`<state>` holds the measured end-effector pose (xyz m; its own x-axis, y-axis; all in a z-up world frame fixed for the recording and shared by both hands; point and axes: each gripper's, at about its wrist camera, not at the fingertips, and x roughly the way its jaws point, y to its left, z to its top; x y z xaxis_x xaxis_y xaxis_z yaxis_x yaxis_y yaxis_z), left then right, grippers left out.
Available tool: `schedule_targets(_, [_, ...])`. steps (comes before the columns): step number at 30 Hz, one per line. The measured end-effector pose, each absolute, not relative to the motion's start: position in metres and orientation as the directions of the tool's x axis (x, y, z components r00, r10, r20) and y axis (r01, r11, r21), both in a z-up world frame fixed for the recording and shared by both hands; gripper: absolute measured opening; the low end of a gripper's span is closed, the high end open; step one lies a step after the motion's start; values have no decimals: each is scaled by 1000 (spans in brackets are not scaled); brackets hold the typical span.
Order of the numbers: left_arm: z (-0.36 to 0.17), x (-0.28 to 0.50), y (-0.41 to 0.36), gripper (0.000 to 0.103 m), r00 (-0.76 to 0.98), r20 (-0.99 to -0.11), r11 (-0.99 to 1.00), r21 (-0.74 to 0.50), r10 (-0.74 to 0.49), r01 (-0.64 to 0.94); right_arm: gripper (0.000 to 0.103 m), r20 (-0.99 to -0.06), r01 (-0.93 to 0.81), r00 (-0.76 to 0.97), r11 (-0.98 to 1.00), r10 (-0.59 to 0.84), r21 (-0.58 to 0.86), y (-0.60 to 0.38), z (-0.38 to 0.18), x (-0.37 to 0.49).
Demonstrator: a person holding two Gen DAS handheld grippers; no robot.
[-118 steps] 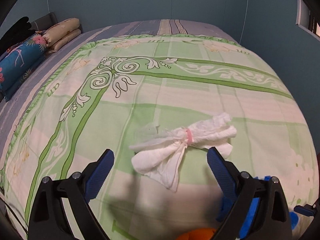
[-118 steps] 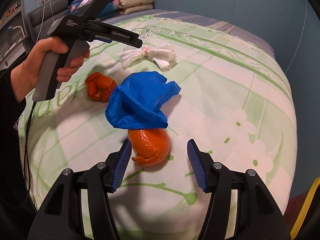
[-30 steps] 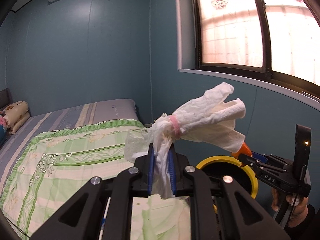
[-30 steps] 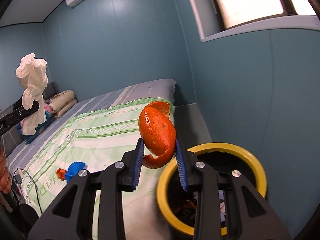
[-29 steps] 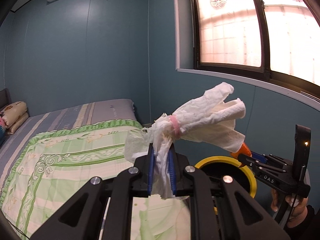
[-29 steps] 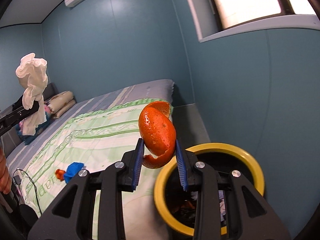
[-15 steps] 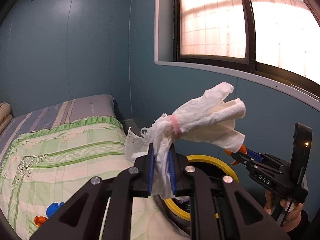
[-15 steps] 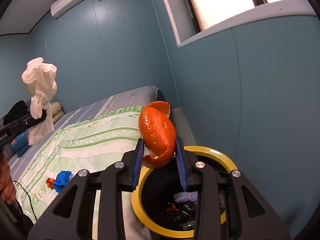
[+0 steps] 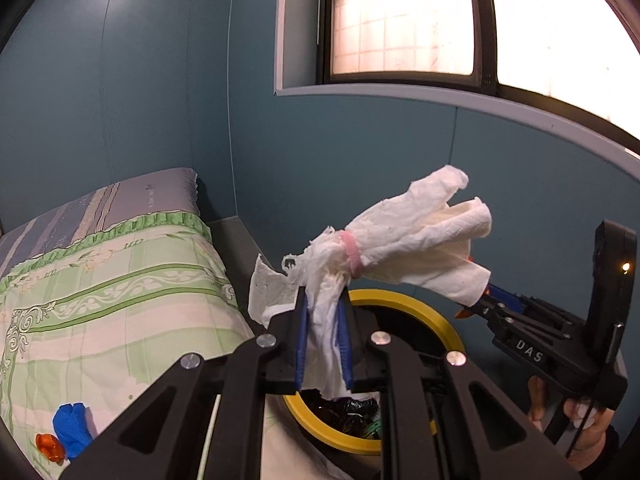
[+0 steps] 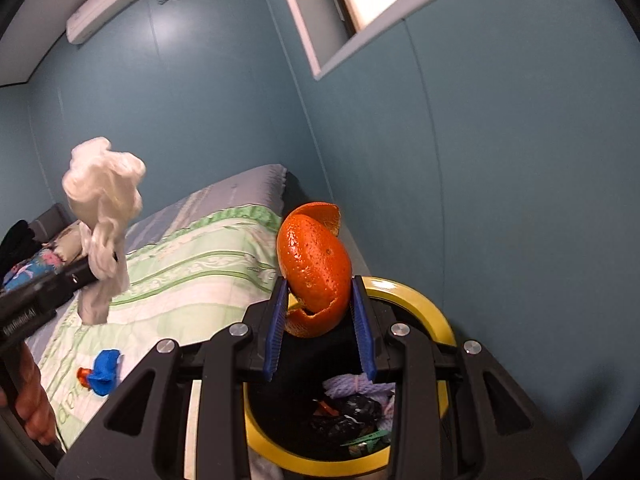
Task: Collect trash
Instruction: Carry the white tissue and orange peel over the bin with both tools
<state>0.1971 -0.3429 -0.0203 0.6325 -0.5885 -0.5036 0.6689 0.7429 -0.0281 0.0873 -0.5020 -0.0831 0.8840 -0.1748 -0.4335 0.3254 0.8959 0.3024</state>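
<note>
Broadly, the bed with its green patterned cover fills the left, and beside its corner stands a yellow-rimmed bin with trash inside. Over the bin's mouth, the right gripper has its jaws clamped on an orange peel. The left gripper has its jaws pinched together on a wad of white tissue bound by a pink band, held up near the bin. On the bed lie a crumpled blue bag and, touching it, a small orange scrap.
</note>
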Motion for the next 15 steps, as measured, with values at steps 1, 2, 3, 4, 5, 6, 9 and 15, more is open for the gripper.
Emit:
schedule_targets(1, [-25, 199, -347, 13, 621, -516, 738, -31, -590, 674, 30, -439, 327, 882, 895, -172, 305, -504, -85, 88])
schedule_targets(2, [-30, 201, -351, 13, 614, -523, 734, -32, -590, 678, 30, -445, 329, 879, 894, -172, 306, -505, -87, 89])
schedule_targets(3, [-34, 203, -355, 13, 613, -529, 735, -29, -586, 677, 30, -450, 334, 876, 892, -174, 304, -506, -89, 90])
schedule_targets(4, [-39, 206, -360, 13, 611, -541, 738, -27, -578, 674, 30, -455, 337, 873, 892, -176, 302, -507, -91, 91])
schedule_targets(5, [-43, 209, -363, 13, 606, -550, 738, -30, -575, 674, 30, -463, 340, 869, 891, -176, 299, -508, -94, 93])
schedule_targets(6, [-48, 212, -366, 13, 600, -561, 739, -34, -571, 672, 30, -469, 344, 866, 889, -176, 302, -509, -96, 95])
schedule_targets(9, [-66, 222, -376, 13, 588, -589, 746, -37, -555, 665, 30, -489, 355, 855, 883, -173, 309, -515, -103, 103])
schedule_targets(15, [-104, 239, -393, 13, 555, -659, 751, -22, -508, 660, 30, -537, 377, 828, 869, -162, 319, -524, -121, 117])
